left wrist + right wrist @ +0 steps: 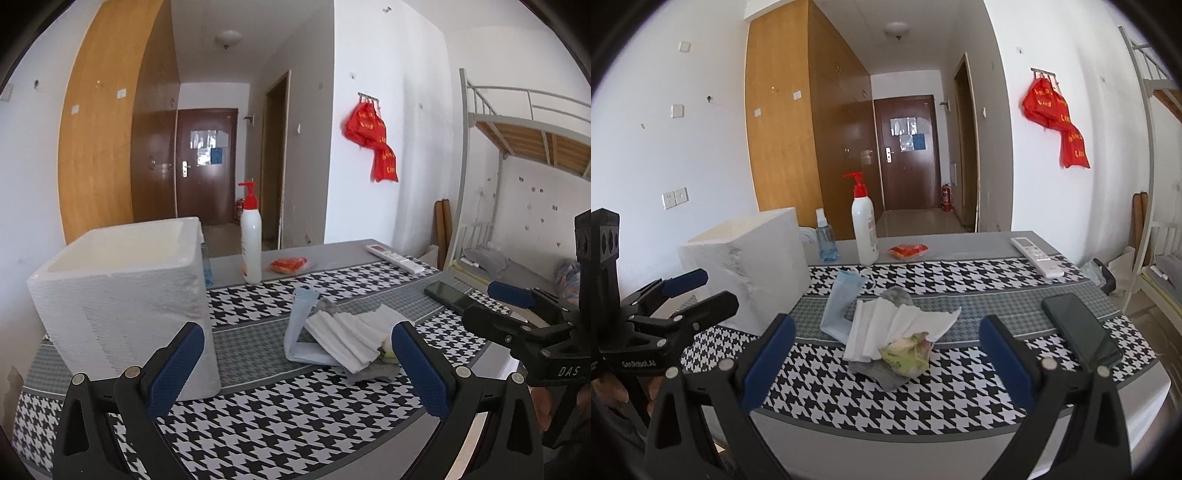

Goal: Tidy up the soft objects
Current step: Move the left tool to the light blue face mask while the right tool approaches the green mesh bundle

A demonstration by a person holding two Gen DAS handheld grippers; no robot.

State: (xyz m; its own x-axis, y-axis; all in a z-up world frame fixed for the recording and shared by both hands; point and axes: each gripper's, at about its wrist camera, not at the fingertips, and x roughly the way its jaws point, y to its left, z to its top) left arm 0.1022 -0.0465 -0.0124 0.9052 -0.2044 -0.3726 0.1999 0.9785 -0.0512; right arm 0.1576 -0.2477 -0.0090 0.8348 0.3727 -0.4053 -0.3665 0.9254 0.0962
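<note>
Both wrist views toward shared table (332, 406)

place: looks like a dorm room
giveaways: metal bunk bed (524, 122) far right, wooden wardrobe (783, 122) left, entry door (907, 151) down the hall

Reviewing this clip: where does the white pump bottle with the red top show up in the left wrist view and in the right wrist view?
Left wrist view: the pump bottle stands upright left of centre, just right of the white foam box.
Right wrist view: the pump bottle stands upright at centre, between the blue spray bottle and the orange packet.
Shared landmark: the orange packet lies just right of the bottle in both.
</note>
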